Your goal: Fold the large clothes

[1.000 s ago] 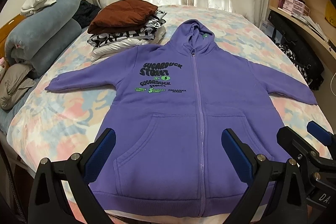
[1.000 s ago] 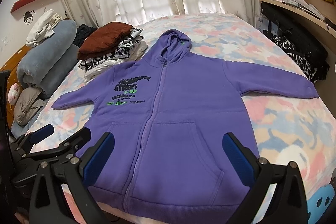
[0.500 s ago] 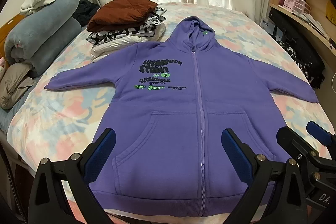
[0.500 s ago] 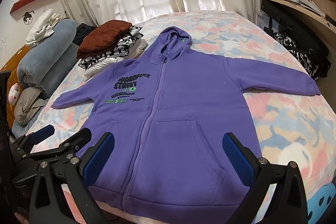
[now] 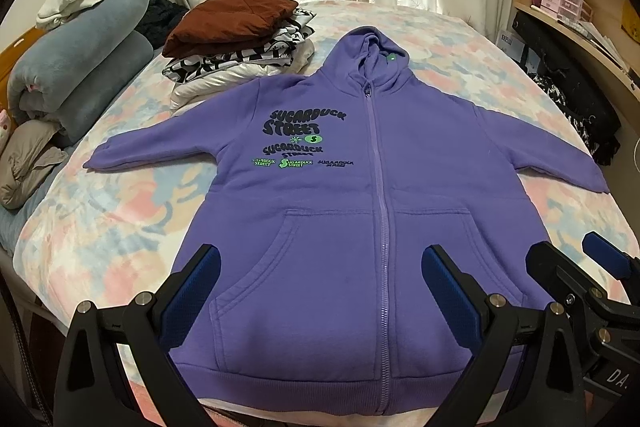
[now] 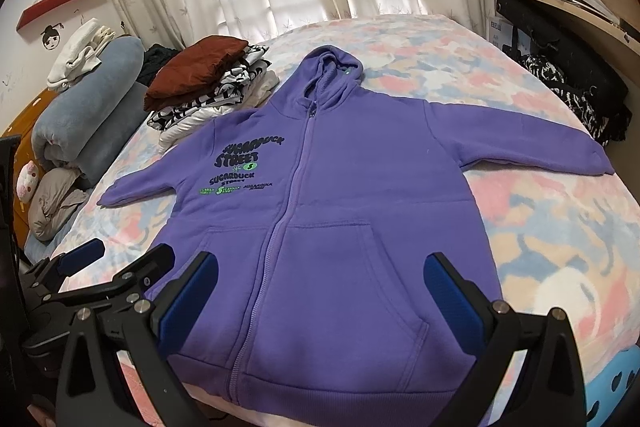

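Note:
A purple zip hoodie with "Sugarduck Street" print lies flat, front up, on the bed, sleeves spread out, hood at the far end; it shows in the right wrist view too. My left gripper is open and empty, above the hoodie's lower left pocket area near the hem. My right gripper is open and empty, above the right pocket area. The right gripper shows at the right edge of the left wrist view; the left gripper shows at the left of the right wrist view.
A stack of folded clothes topped by a brown garment sits at the far left of the pastel bedspread. Rolled blue blankets and pillows lie left. A wooden shelf unit and black bags stand right. Curtains hang behind.
Both grippers have tilted or drawn back slightly, so the hoodie sits a little lower and farther in both views. Both stay open; the hoodie has not moved.

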